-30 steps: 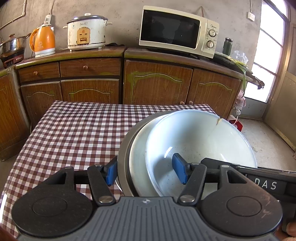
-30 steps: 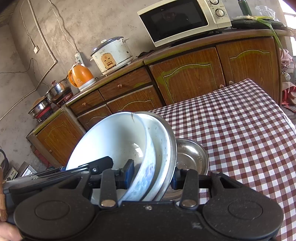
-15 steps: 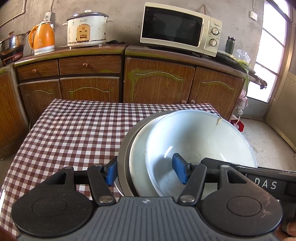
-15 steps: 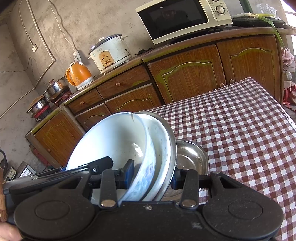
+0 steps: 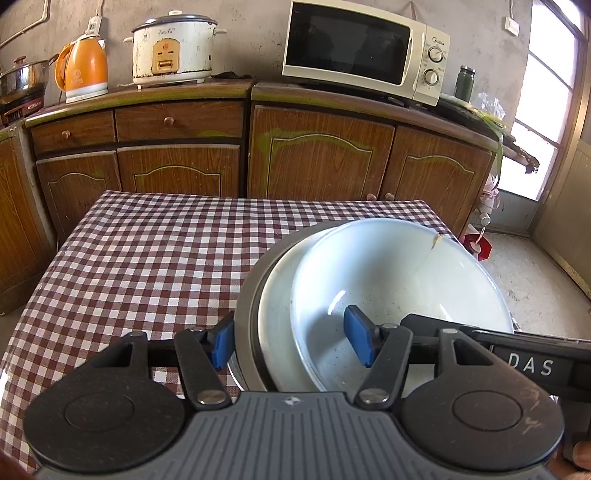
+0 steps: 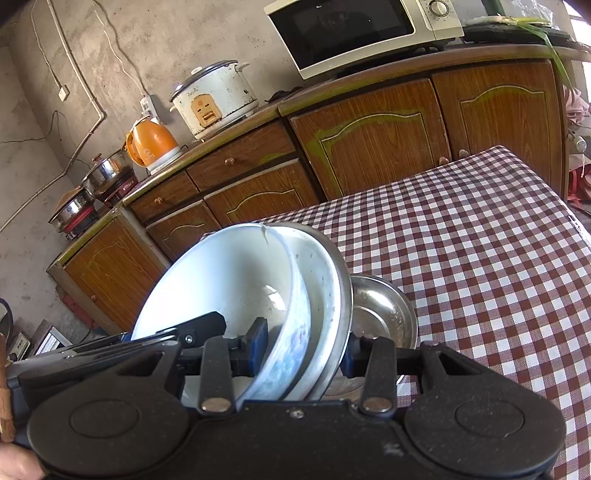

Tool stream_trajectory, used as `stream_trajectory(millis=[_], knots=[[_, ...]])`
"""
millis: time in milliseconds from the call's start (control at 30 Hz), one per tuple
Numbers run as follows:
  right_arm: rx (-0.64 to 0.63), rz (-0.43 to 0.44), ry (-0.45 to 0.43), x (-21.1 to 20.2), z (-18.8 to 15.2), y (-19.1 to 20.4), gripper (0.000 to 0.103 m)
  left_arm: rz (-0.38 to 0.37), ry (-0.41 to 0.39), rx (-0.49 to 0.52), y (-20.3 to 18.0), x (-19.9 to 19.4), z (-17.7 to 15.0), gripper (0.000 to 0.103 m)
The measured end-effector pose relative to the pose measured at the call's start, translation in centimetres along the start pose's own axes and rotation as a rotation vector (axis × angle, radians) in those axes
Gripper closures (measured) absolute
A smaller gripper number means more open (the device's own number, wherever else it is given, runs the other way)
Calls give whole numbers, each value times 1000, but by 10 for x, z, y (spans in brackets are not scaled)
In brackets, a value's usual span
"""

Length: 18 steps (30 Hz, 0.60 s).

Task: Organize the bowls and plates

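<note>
Together, both grippers' jaws clamp the white bowl (image 5: 399, 280) nested in the steel plate (image 6: 338, 295).

left wrist: close, faces cabinets (image 5: 317, 155) | right wrist: tilted | shared: microwave (image 6: 364, 31)

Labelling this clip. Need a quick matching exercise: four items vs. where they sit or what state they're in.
Items:
1. white bowl
2. steel bowl
3. orange kettle
4. microwave

Places/states:
A. on the counter, left of the rice cooker
B. on the checkered tablecloth, behind the gripped stack
C. on the counter above the cabinet doors
D. tilted, nested in a metal plate, clamped by both grippers

Pairs: 1-D, 2-B, 3-A, 4-C
</note>
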State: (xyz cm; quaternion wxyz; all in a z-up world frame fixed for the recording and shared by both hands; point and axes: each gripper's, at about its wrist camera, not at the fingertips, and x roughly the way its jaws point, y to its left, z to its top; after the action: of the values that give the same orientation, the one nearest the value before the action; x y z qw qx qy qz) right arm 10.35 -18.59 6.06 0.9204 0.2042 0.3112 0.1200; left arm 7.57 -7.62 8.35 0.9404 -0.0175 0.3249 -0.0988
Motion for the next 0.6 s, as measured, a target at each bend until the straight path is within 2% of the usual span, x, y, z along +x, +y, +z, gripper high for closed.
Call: stream_trajectory(millis=[600], knots=[[13,-2,33,25,5,-10,55,0,28,-3,8,22,1,41]])
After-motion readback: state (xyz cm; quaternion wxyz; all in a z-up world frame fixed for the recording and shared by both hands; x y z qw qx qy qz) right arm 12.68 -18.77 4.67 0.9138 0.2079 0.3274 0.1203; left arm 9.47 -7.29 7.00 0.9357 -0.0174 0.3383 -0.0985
